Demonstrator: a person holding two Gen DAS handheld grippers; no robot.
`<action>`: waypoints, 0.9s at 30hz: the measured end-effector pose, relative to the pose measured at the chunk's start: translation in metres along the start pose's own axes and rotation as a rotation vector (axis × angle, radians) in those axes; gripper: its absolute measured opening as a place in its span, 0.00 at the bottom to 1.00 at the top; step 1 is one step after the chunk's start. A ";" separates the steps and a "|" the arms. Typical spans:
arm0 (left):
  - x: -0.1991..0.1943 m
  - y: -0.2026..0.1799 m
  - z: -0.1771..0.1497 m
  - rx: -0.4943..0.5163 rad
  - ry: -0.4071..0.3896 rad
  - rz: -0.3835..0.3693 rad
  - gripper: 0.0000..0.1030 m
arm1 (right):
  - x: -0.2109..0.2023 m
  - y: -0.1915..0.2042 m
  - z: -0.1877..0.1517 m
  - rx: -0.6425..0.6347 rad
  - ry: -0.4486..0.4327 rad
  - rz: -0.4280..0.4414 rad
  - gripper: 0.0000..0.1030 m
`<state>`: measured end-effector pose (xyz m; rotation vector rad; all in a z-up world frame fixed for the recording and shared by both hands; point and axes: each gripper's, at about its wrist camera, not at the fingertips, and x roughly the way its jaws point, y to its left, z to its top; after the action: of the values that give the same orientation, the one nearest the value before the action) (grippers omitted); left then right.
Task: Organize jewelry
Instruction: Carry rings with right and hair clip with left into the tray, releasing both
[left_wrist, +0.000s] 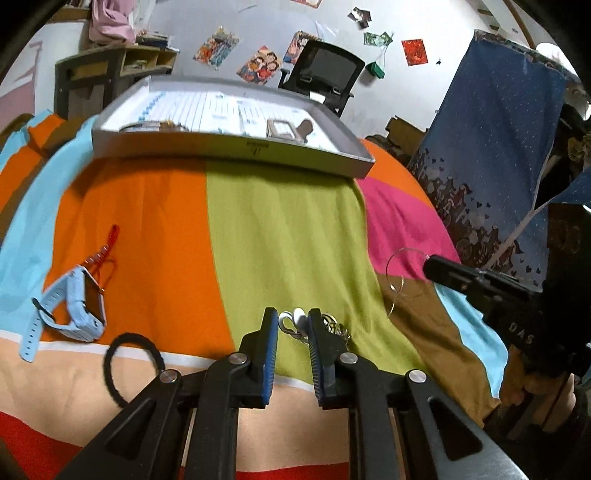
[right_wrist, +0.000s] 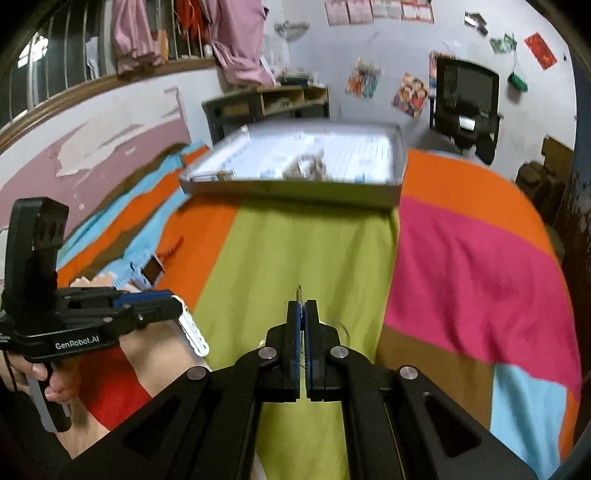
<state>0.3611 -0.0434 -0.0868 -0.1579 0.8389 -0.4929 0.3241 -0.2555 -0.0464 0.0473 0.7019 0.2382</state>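
Left tongs (left_wrist: 292, 325) spread around white earbuds (left_wrist: 293, 320) on bedspread (left_wrist: 280, 236); right tongs (right_wrist: 303, 317) pinching thin wire hoop (left_wrist: 400, 273); box (left_wrist: 236, 147) at twelve o'clock.

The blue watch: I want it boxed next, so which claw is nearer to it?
Left. The left claw sits just right of the blue watch; the right claw is farther right, holding a thin wire hoop.

A pale blue watch (left_wrist: 70, 310) and black hair tie (left_wrist: 131, 363) lie on an orange, lime, pink colour-blocked cloth (left_wrist: 280, 236).
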 end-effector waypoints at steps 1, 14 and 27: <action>-0.002 0.000 0.001 0.000 -0.005 0.001 0.15 | -0.002 0.001 0.003 -0.005 -0.008 -0.001 0.02; -0.016 0.019 0.116 -0.038 -0.208 0.086 0.15 | 0.019 -0.010 0.127 -0.035 -0.139 -0.017 0.02; 0.066 0.045 0.169 -0.066 -0.179 0.190 0.16 | 0.109 -0.035 0.156 0.027 -0.047 -0.097 0.02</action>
<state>0.5402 -0.0453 -0.0338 -0.1786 0.6867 -0.2684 0.5125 -0.2586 -0.0010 0.0442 0.6588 0.1341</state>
